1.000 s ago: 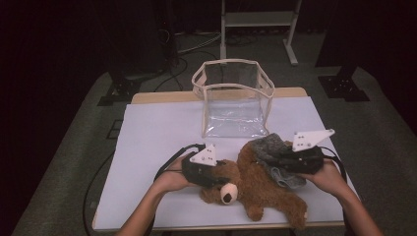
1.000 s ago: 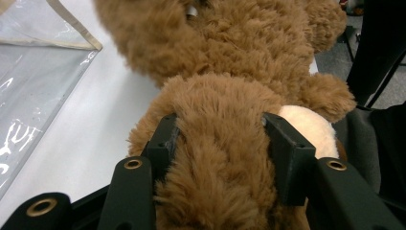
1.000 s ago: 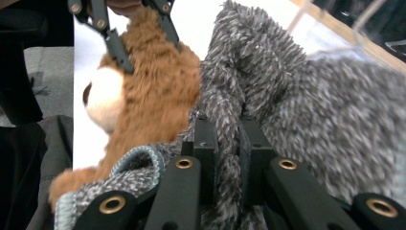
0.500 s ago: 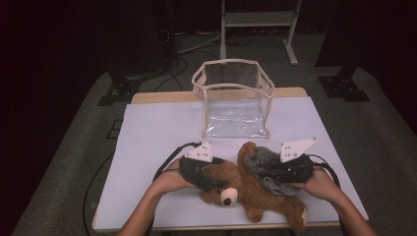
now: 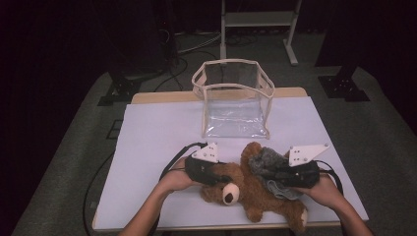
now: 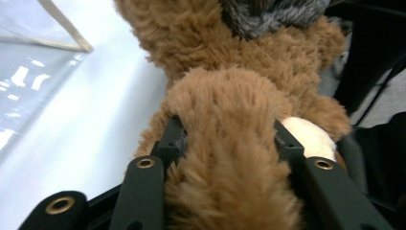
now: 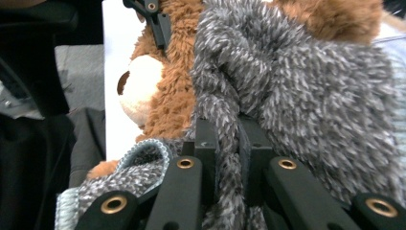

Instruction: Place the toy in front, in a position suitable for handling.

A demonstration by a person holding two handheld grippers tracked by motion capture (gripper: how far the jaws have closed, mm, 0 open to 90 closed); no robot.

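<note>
We had the bear (image 5: 255,194) lying at the table's (image 5: 157,147) near edge, before the clear bag (image 5: 233,101). Our left gripper (image 6: 225,143), jaws just closing, clamped its brown head. Our right gripper (image 7: 225,139) pinched the grey garment (image 7: 297,91) on the bear.

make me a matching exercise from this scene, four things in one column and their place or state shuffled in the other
Things:
1. left gripper
2. right gripper
3. clear bag
4. teddy bear

Places or states:
A. stands open on the far side of the white table cover
B. lies on the near edge of the table
C. shut on brown plush
D. shut on grey fuzzy fabric

Pairs: 1-C, 2-D, 3-A, 4-B
</note>
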